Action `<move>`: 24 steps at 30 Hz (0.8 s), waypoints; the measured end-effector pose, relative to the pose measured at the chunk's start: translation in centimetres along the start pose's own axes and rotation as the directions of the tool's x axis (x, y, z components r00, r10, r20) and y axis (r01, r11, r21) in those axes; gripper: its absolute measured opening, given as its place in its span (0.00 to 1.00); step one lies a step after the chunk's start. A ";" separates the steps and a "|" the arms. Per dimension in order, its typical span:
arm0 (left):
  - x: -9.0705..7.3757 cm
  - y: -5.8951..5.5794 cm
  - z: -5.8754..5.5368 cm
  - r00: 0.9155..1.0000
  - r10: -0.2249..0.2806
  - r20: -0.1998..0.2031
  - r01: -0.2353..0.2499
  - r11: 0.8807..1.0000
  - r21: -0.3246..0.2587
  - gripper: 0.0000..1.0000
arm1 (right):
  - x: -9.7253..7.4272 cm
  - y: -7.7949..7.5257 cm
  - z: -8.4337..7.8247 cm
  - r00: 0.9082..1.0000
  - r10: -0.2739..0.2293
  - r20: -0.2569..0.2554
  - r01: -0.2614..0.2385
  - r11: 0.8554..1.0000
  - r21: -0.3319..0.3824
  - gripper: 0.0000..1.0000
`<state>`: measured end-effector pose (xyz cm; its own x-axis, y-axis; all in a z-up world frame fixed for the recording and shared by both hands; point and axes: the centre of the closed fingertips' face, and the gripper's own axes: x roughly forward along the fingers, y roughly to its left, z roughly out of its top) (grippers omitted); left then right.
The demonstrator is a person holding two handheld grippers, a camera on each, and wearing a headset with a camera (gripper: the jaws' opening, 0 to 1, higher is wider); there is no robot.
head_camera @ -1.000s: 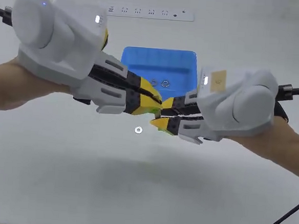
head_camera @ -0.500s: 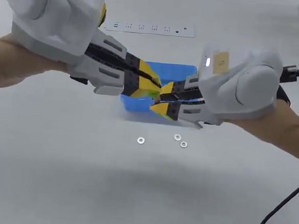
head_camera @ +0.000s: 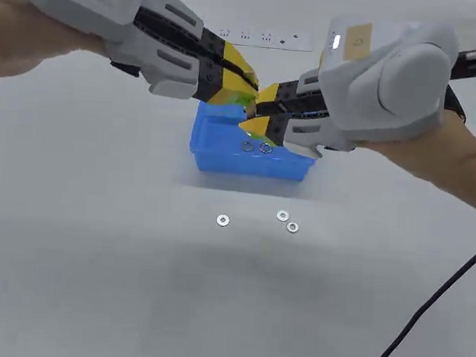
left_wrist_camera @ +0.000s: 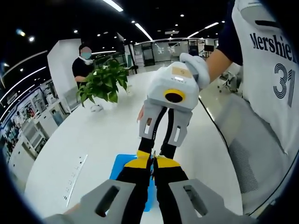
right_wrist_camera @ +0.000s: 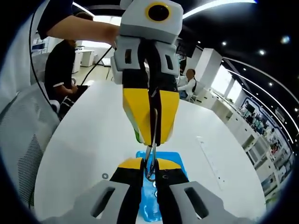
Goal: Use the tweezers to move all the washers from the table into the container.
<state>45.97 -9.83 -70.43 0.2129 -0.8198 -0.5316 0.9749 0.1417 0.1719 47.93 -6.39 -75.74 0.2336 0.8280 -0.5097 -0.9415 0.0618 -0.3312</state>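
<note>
Blue rectangular container (head_camera: 251, 164), open-topped, flat on the white worktop (head_camera: 93, 258); holds two small silvery washers (head_camera: 247, 146) side by side. Three more washers flat on the worktop just in front: one alone, two nearly touching. Thin metal tweezers (right_wrist_camera: 150, 161) above the container, pinched between the shut tips of left hand-held gripper (head_camera: 248, 97) and right hand-held gripper (head_camera: 254, 124).

Left tongs (head_camera: 242, 93): raised at upper left of the head view, angled down and rightward, jaws shut on tweezers (right_wrist_camera: 151, 161).
Right tongs (head_camera: 254, 122): level, pointing leftward, tips just beside the left tips, nose to nose; jaws drawn together on the tweezers' lower end.
Left forearm (head_camera: 28, 25): bare, entering from upper left.
Right forearm (head_camera: 443, 164): bare, entering from the right.
</note>
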 end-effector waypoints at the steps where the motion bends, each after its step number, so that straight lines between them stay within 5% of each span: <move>1: 0.1 0.3 -0.3 1.000 0.001 0.000 -0.001 1.000 -0.001 0.07 | 0.2 -0.2 -0.1 1.000 -0.001 -0.001 0.001 1.000 0.004 0.10; 7: 0.5 1.8 -1.8 1.000 0.005 -0.008 -0.005 1.000 -0.016 0.07 | 1.9 -1.0 -1.0 1.000 0.009 -0.006 -0.009 1.000 0.025 0.10; 14: 1.3 3.7 -5.0 1.000 0.013 -0.026 -0.015 0.998 -0.060 0.07 | 4.6 -1.7 -2.9 0.999 0.039 -0.023 -0.038 0.997 0.060 0.10; 24: 3.0 5.0 -8.3 0.998 -0.001 -0.070 -0.005 0.995 -0.095 0.07 | 7.7 -2.0 -5.6 0.996 0.076 -0.049 -0.069 0.990 0.119 0.10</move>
<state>52.02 -6.94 -78.01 0.2157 -0.7792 -0.5884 0.9755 0.1981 0.0953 52.98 -3.27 -83.42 0.1733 0.8021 -0.5715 -0.9777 0.0703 -0.1978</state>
